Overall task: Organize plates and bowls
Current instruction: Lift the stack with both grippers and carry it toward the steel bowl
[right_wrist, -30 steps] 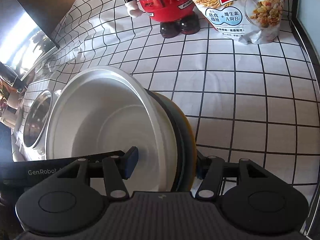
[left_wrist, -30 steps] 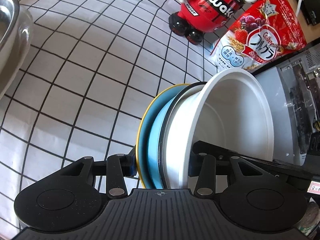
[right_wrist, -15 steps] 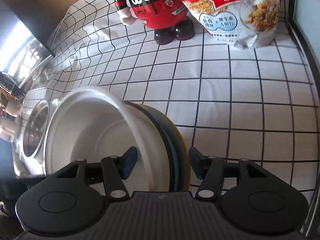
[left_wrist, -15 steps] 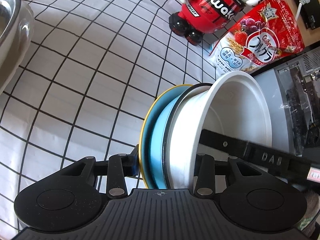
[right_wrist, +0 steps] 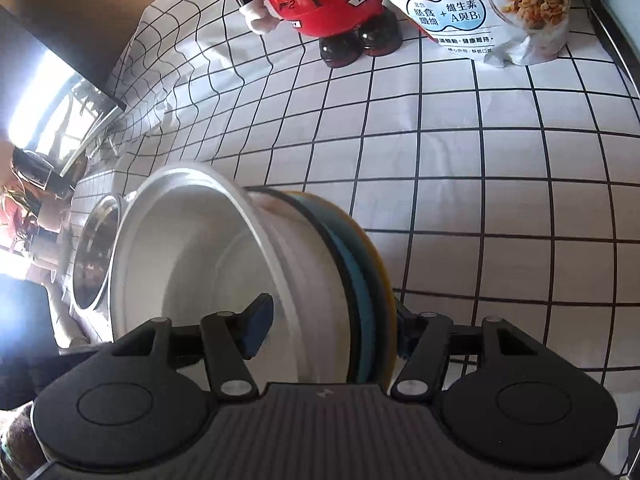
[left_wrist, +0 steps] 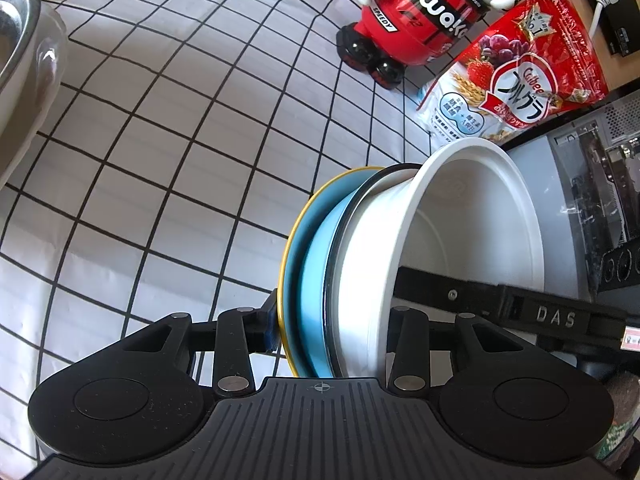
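Stack of dishes, held on edge over a white black-gridded tablecloth [left_wrist: 168, 152]: white bowl [left_wrist: 472, 232], a dark-rimmed plate behind it, a blue plate [left_wrist: 316, 280], and a yellow-rimmed plate [left_wrist: 289, 256] at the back. Left wrist view: the left gripper [left_wrist: 332, 332] straddles the stack's lower edge — its blue-padded finger lies against the yellow rim, the other finger stands on the bowl's side, its pad hidden, so a firm pinch cannot be told. The same view alone shows a black bar lettered DAS crossing the bowl's mouth, and a dark glass-fronted case just beyond the bowl. Right wrist view: the right gripper [right_wrist: 328, 332] spans the same stack from the opposite side; one blue pad stands inside the bowl, clear of its wall, the other finger is behind the yellow plate, and the jaws are opening. Only this view shows the bowl's hollow face-on, blurred. Steel bowl [right_wrist: 94, 256]: just behind the white bowl in the right view, at the far edge in the left view, well apart from the stack. Red figure [left_wrist: 420, 20] and cereal bag [left_wrist: 516, 80]: standing side by side at the cloth's far edge, well beyond the stack. Open cloth lies between the stack and the figure. Bright window glare past the steel bowl.
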The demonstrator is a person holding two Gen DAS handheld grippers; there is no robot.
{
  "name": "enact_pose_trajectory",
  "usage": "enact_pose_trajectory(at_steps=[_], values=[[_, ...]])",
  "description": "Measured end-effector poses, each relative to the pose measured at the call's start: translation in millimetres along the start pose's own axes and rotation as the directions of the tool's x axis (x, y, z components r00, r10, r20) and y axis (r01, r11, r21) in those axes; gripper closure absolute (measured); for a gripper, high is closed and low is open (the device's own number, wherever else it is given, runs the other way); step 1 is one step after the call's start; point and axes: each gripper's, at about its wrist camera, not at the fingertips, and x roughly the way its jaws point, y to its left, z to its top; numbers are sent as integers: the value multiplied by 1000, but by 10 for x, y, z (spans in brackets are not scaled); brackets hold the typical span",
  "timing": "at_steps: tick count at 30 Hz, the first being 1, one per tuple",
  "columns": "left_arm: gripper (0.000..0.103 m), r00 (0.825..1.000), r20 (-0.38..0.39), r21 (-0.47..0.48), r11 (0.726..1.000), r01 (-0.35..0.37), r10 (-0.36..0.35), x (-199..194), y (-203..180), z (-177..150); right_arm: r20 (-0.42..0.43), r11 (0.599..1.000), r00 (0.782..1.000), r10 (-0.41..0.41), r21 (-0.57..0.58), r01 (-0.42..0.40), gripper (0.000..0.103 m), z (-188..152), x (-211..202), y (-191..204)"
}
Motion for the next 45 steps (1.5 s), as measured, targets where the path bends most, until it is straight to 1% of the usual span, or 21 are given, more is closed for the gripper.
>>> enact_pose_trajectory(at_steps=[4,7,8,9,11,13,15,17,19,21,22,24,25,26,27,30,33,36,39,41,45], values=[[59,1000,-1,4,1000,-7,7,-11,8,-4,-9,1000,1000,3,5,-3,42,-17,-7,-2],[64,999,-6,43,998,-47,47,-53,-32,16,-24,1000,1000,5,-13,-5,43,-39,-16,5],[68,998,-5,58,997,-58,58,-73,-47,28,-22,1000,1000,5,-22,-6,43,-37,-27,5],[69,998,-1,67,996,-62,63,-100,-44,36,-4,999,1000,0,-38,0,43,-36,-63,19],[68,998,14,86,994,-60,59,-169,-44,63,47,996,998,-36,-79,39,43,-12,-167,72],[68,998,24,89,995,-54,52,-227,-32,89,90,993,995,-45,-109,55,43,42,-268,113],[68,998,33,83,995,-51,48,-256,-25,120,102,991,993,-53,-114,64,43,101,-295,123],[68,997,41,97,993,-70,66,-258,-42,158,102,990,992,-78,-111,89,43,139,-259,113],[64,994,45,135,985,-109,103,-248,-103,189,96,988,991,-98,-106,108,43,157,-201,92],[59,986,54,196,967,-164,156,-226,-175,200,76,988,991,-107,-102,114,43,156,-142,65],[58,981,60,228,955,-191,182,-208,-212,194,64,989,993,-100,-101,107,43,154,-119,48],[59,975,60,267,937,-224,216,-163,-256,175,43,991,995,-92,-98,96,43,141,-83,17],[61,974,55,277,934,-227,221,-133,-266,167,37,991,996,-86,-97,89,43,128,-69,13],[61,977,53,276,937,-214,208,-113,-262,159,30,992,997,-77,-96,80,43,127,-56,6],[63,982,61,271,943,-190,180,-117,-252,158,27,992,997,-76,-95,78,43,113,-47,11],[62,991,5,254,958,-130,134,-52,-221,152,24,993,997,-71,-96,73,43,112,-13,32],[60,989,4,270,952,-144,149,-36,-257,124,27,992,997,-71,-103,73,43,119,-8,34],[59,989,-1,252,957,-142,147,-21,-255,121,25,992,998,-61,-113,63,42,128,-4,33],[55,990,5,263,955,-139,143,5,-266,90,16,993,999,-32,-116,34,40,138,-2,9],[54,989,10,262,954,-144,147,7,-274,83,11,994,1000,-18,-111,19,37,144,3,0],[55,990,-9,241,961,-135,141,16,-250,112,-15,995,1000,25,-97,-27,35,136,15,-31]])
